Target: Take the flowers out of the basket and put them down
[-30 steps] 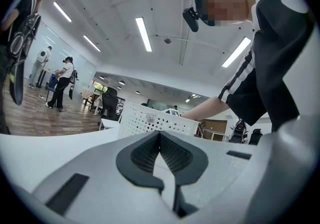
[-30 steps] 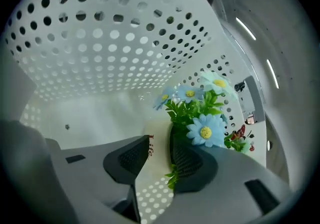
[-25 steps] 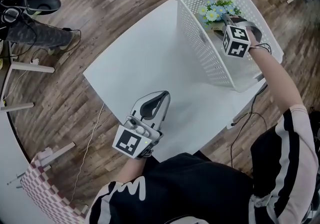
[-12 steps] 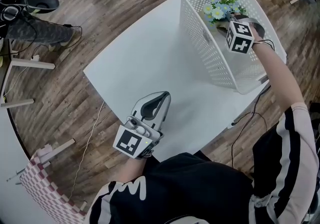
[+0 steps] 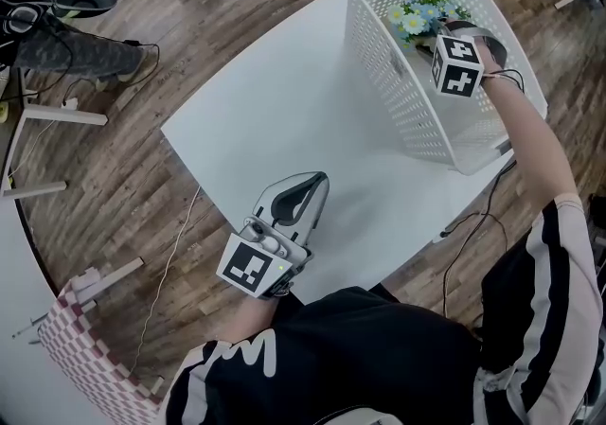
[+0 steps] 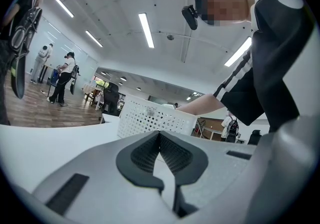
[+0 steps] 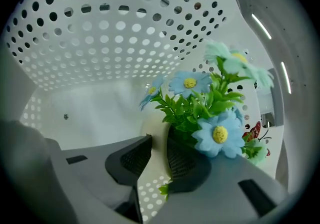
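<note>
A bunch of blue and white artificial flowers (image 5: 421,14) in a cream pot stands at the far end of the white perforated basket (image 5: 379,63). My right gripper (image 5: 434,37) reaches down into the basket right next to it. In the right gripper view, the flowers (image 7: 200,103) rise just over the right gripper (image 7: 156,140), whose jaws are closing with the pot's cream rim between them. One pad lies outside the pot and the other is under the leaves. My left gripper (image 5: 308,185) rests shut and empty on the white table (image 5: 284,111), its tips (image 6: 160,135) touching.
The basket sits at the table's far right corner, and its wall (image 7: 100,43) surrounds the right gripper. A cable hangs off the table's right edge. Wooden floor surrounds the table, with a chequered cloth at bottom left. Other people stand far off in the left gripper view.
The right gripper has moved a little farther into the basket toward the flowers. The left gripper has stayed where it was on the table.
</note>
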Motion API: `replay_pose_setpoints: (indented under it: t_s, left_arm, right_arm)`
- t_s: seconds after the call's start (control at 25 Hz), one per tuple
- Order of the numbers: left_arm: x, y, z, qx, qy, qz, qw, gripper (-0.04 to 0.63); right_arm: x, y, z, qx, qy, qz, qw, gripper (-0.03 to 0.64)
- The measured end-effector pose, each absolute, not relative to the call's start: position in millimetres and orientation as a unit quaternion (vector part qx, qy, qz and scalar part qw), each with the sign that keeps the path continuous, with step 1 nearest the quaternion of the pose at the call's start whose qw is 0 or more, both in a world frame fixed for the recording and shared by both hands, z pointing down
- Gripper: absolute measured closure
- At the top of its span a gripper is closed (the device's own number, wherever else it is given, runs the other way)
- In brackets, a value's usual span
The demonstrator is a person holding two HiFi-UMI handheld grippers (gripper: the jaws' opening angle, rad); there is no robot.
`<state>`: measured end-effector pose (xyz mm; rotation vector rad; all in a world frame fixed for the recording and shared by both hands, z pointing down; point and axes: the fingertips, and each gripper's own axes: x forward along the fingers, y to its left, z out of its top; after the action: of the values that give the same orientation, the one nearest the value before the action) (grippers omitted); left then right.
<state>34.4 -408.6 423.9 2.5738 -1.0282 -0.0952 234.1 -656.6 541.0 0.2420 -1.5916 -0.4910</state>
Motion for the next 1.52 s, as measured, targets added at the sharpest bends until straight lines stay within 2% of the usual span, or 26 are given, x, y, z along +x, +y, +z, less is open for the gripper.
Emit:
replay_pose_setpoints:
  t_s: [0.72,1.52]
  left_arm:
    - [34.7,-407.2,417.2,0.916,-0.361,-0.038,0.173,0.592]
    - [48.0,-384.8,392.7,0.93,-0.339,-0.04,0.134,0.592]
  right_arm:
    - [230.2,-630.3,528.2,0.113,-0.707,-0.229,0.659,0.518]
    - [239.8,-621.3,464.2,0.151,-0.687,-0.254,0.664,0.518]
